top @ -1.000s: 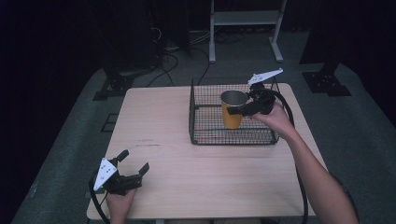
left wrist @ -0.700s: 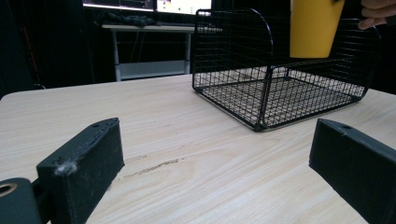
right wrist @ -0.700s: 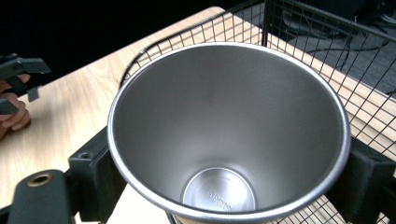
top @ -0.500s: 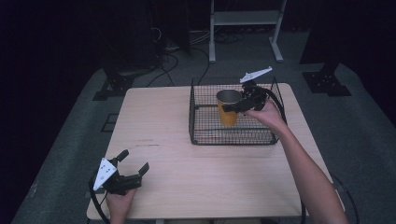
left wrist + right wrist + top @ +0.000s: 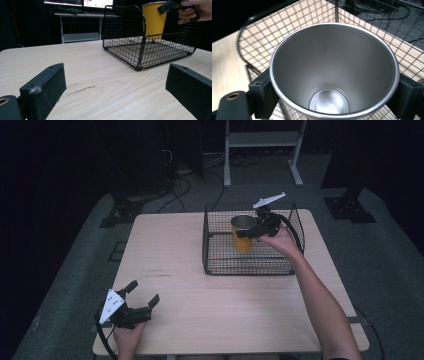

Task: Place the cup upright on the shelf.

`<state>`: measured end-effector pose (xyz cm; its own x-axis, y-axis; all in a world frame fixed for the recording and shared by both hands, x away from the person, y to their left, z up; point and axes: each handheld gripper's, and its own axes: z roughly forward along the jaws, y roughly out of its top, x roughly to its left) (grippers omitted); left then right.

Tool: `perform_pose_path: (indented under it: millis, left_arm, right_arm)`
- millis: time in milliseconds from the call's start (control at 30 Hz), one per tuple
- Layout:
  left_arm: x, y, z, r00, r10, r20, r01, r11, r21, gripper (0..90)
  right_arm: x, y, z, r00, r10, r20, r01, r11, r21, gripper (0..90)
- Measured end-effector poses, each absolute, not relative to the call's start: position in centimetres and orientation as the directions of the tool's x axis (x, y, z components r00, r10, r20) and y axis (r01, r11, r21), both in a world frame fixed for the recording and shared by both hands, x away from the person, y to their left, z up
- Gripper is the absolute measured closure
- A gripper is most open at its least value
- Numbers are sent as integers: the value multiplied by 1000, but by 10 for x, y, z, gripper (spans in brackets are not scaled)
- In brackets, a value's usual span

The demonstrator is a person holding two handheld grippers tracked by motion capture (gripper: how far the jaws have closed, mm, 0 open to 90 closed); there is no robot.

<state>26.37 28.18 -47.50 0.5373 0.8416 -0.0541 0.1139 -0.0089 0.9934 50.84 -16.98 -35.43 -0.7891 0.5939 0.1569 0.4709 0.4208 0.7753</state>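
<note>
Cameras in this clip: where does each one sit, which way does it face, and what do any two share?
High view: above the person's side, looking forward and down at the table; both forearms, left gripper, right gripper.
Left gripper view: low over the tabletop, facing the wire basket; own open jaws.
Right gripper view: above the yellow cup, looking into its steel inside; own jaws at the rim.
All three share cup and basket.

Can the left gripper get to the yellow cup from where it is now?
Probably not without moving far. The left gripper sits open at the near table corner, while the cup is across the table inside the wire basket, already clamped by the right gripper.
</note>
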Motion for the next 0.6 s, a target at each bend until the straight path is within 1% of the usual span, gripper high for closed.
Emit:
perform_pose_path:
  millis: [200, 600]
  left_arm:
    - [264, 282, -475, 536, 842, -56, 114, -6, 993, 23]
    - [264, 282, -475, 535, 843, -59, 114, -3, 993, 23]
  right_arm:
    - [517, -168, -365, -774, 616, 146, 481, 421, 769, 123]
    - [529, -164, -382, -767, 622, 158, 505, 433, 747, 123]
